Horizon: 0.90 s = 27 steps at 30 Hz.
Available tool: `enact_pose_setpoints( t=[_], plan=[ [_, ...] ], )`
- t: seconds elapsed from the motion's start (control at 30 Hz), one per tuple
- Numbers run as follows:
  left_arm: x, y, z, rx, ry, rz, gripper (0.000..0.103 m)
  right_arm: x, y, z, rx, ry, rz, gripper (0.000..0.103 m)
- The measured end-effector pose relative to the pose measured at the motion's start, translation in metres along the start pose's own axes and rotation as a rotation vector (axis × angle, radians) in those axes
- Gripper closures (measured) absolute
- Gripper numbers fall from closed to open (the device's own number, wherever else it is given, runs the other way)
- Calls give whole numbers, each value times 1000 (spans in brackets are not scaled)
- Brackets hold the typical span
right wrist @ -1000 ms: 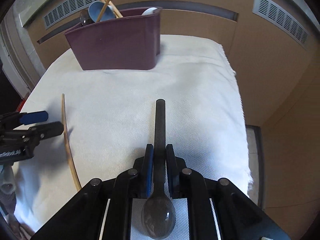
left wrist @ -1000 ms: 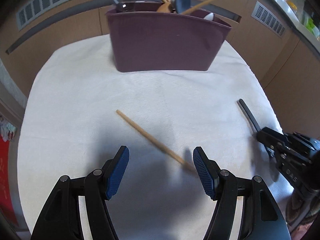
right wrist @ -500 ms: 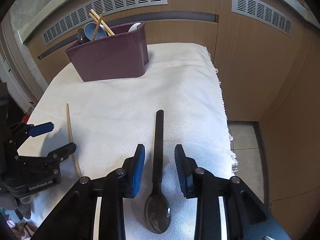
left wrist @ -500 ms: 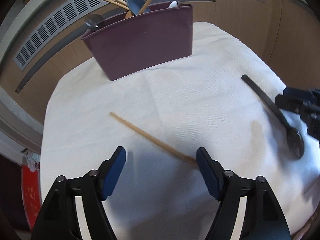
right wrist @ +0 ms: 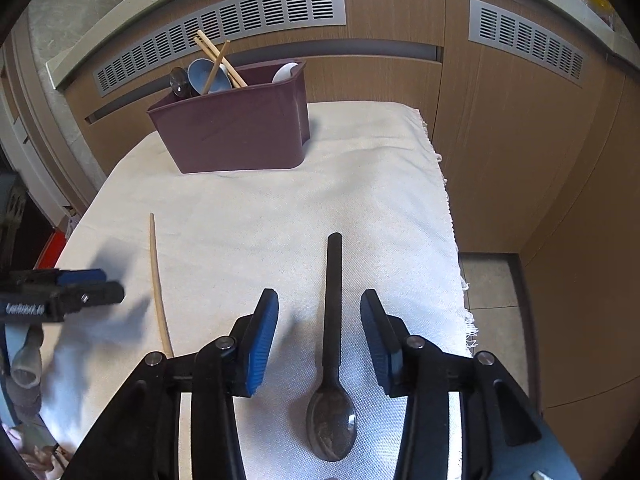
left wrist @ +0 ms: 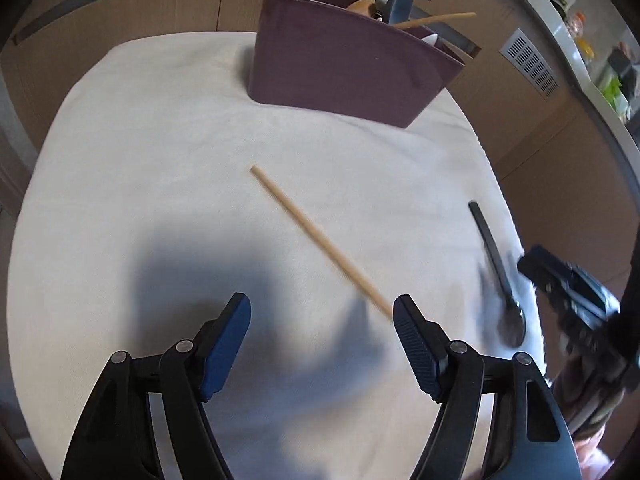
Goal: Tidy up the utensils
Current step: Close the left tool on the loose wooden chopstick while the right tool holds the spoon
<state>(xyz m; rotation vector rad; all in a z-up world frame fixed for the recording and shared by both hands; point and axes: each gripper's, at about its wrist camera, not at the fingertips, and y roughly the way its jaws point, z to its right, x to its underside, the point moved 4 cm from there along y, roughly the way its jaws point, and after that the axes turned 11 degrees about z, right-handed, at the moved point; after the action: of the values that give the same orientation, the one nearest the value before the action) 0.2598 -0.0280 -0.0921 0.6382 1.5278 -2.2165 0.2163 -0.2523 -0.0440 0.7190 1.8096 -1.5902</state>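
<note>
A black spoon (right wrist: pixel 332 344) lies flat on the white cloth (right wrist: pixel 360 184), bowl toward me. My right gripper (right wrist: pixel 319 302) straddles its handle with the jaws opening and the pads clear of it. A single wooden chopstick (left wrist: pixel 320 242) lies slantwise on the cloth. My left gripper (left wrist: pixel 322 306) hovers open over the chopstick's near end, which passes close by the right pad without contact. At the far edge stands a maroon utensil bin (right wrist: pixel 234 126) holding chopsticks and spoons. In the left wrist view the black spoon (left wrist: pixel 498 270) and right gripper (left wrist: pixel 560 284) appear at right.
The cloth covers a small table whose fringed right edge (right wrist: pixel 450 216) drops to a tiled floor (right wrist: pixel 492 280). Wooden cabinet fronts with grey vent grilles (right wrist: pixel 224 32) stand behind and to the right. A red object (right wrist: pixel 50 250) sits low at left.
My right gripper let go of the black spoon, its jaws spreading apart, and the spoon now rests on the cloth. My left gripper shifted sideways above the chopstick, staying open.
</note>
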Motion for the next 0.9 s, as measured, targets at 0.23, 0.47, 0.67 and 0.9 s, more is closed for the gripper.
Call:
enact_pose_setpoints(
  t=[0.23,0.47,0.67,0.9],
  plan=[
    [-39,48,17,-81,48,-14,45,2,-14,11,60,-24,52,52],
    [-31,62,59,-72,277,1,78,5,-6,22,68,-12,28,52],
    [4,41,68,-110,502,-7,78,8,22,13,-41,10,-77,52],
    [-4,28,22,-137,385,-46,77,0,53,-4,-31,-65,-147,66]
  ],
)
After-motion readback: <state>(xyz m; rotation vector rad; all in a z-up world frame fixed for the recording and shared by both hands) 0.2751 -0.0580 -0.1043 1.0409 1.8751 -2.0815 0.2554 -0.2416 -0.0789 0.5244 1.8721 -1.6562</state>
